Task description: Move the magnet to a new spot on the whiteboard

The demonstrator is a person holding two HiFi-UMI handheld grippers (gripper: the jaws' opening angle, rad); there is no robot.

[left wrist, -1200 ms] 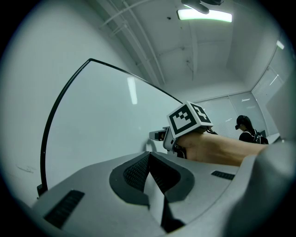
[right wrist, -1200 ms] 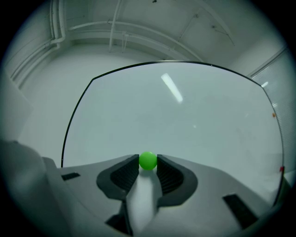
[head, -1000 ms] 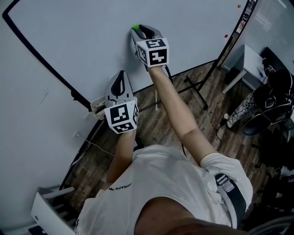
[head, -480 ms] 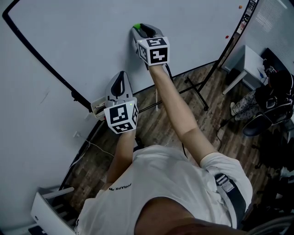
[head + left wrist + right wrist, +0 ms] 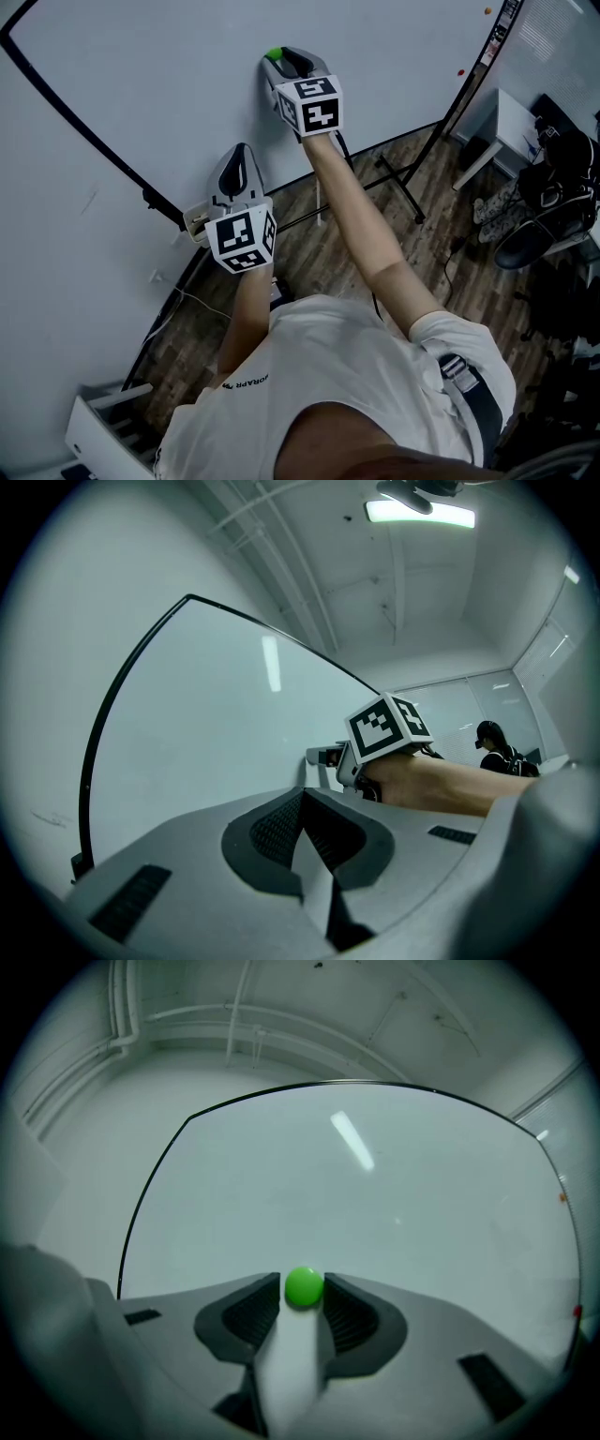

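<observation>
A small round green magnet (image 5: 274, 53) (image 5: 303, 1286) sits on the whiteboard (image 5: 169, 75). My right gripper (image 5: 281, 62) (image 5: 303, 1294) points at the board with the magnet between its fingertips. Its jaws have just been opening, and the pads stand close on either side of the magnet without pressing it. My left gripper (image 5: 238, 155) (image 5: 302, 810) hangs lower and to the left, near the board's bottom edge, shut with nothing in it. In the left gripper view, the right gripper's marker cube (image 5: 386, 726) and forearm show at the right.
A pen tray (image 5: 195, 223) juts from the board's black lower frame. The stand's legs (image 5: 398, 183) spread over the wood floor. Two small magnets (image 5: 460, 72) dot the board's right edge. A white table (image 5: 502, 127) and a seated person (image 5: 553, 202) are at the right.
My left gripper has drifted slightly left and up along the board's lower edge. The right gripper and the green magnet stay at the same spot on the board.
</observation>
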